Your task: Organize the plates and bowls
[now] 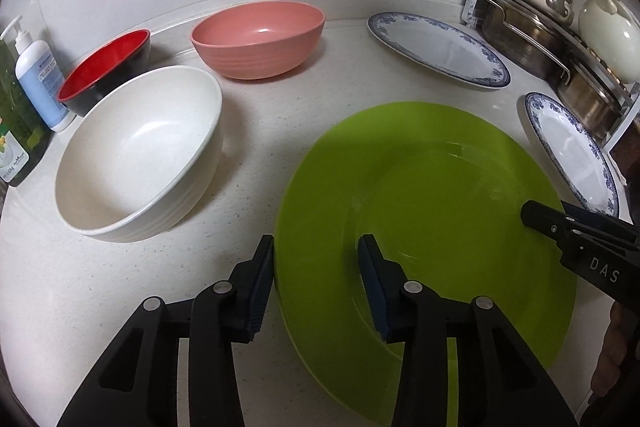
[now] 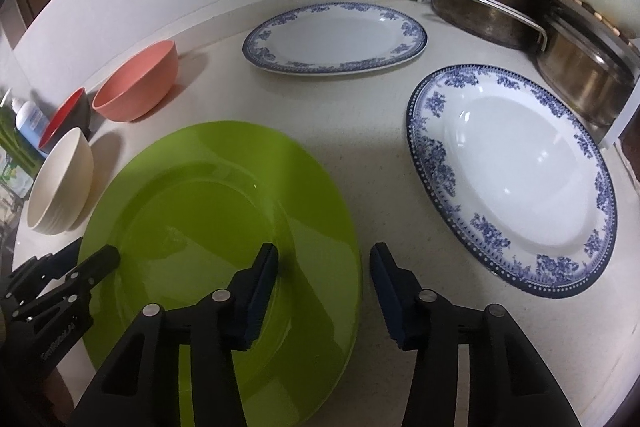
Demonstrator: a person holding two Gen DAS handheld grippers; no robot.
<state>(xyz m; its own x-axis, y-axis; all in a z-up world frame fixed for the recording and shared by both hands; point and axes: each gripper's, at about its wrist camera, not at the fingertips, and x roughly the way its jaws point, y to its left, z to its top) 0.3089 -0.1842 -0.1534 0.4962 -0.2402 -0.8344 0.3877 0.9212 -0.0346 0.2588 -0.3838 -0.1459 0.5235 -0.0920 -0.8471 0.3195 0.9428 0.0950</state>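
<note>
Between both grippers' open jaws, green plate (image 1: 432,195) rims.

Green plate (image 1: 440,187) looks like glossy smooth plastic, catching reflections. Cream bowl (image 1: 140,151) is matt and faintly speckled with a ribbed outside. Blue-patterned plates (image 2: 516,179) are shiny glazed ceramic; pans (image 2: 492,11) at upper right are dull steel. Desk (image 1: 260,131) is speckled stone-look.

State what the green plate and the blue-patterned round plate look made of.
Green plate: probably plastic or melamine, with solid uniform colour and a soft, dull sheen. Blue-patterned round plate: likely glazed ceramic or porcelain, with a glossy white surface, sharp light reflections and a printed floral rim.
</note>
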